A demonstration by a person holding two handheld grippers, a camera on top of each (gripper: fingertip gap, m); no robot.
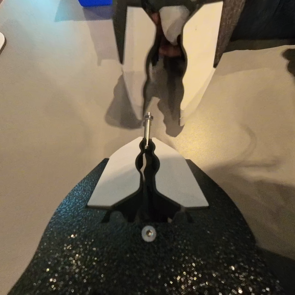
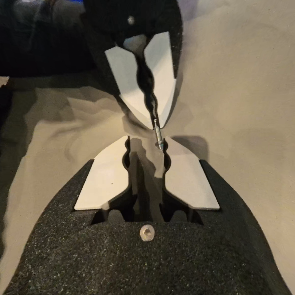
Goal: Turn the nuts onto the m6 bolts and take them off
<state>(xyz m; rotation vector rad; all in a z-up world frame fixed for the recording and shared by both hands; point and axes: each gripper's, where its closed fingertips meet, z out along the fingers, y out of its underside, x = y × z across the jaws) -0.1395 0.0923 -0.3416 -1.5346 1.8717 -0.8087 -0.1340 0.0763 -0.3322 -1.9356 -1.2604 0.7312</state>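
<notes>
My left gripper is shut on the head end of a thin silver bolt, which points away from it over the table. A silver nut sits near the bolt's free end. My right gripper faces it from the far side, open, with the nut next to one of its fingertips. In the right wrist view my right gripper is open. The bolt and nut lie between its tips, against the right finger. The left gripper holds the bolt's far end there.
A beige table top lies under both grippers. A blue object is at the far edge and a white object at the left edge. A dark sleeve shows behind the left gripper. The white object is about 30 centimetres from both grippers' fingertips.
</notes>
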